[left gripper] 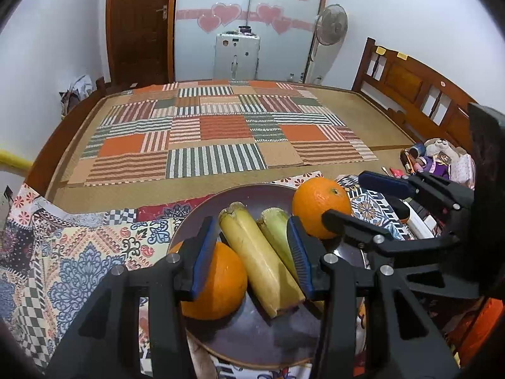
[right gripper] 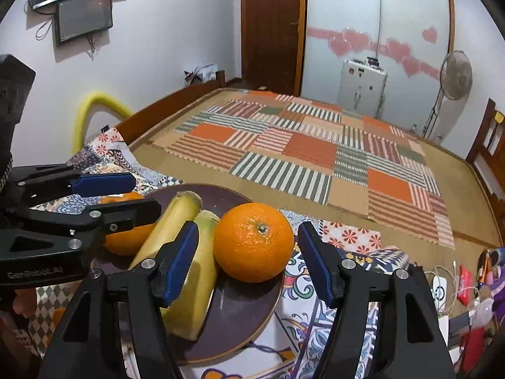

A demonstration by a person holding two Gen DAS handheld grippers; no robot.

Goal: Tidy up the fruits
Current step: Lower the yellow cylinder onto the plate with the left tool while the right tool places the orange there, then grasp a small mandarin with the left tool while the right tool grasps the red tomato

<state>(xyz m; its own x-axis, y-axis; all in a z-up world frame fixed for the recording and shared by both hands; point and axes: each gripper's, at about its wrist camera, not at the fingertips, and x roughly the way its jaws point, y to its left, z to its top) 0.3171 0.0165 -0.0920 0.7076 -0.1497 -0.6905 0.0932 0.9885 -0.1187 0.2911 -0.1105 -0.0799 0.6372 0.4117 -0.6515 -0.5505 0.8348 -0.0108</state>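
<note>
On the plate (left gripper: 252, 341) lie two bananas (left gripper: 262, 259) between oranges. Our left gripper (left gripper: 252, 255) straddles them, fingers apart; right gripper (right gripper: 249, 259), fingers apart, flanks the three-o'clock orange (right gripper: 254, 241). Next: withdraw cleanly.

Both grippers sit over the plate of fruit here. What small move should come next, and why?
Probably lift the left gripper clear: its pads flank the bananas without pressing, which already lie on the plate between both oranges. The right gripper stands open around the other orange.

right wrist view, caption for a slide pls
Right gripper open around an orange on a brown plate beside two bananas.
</note>
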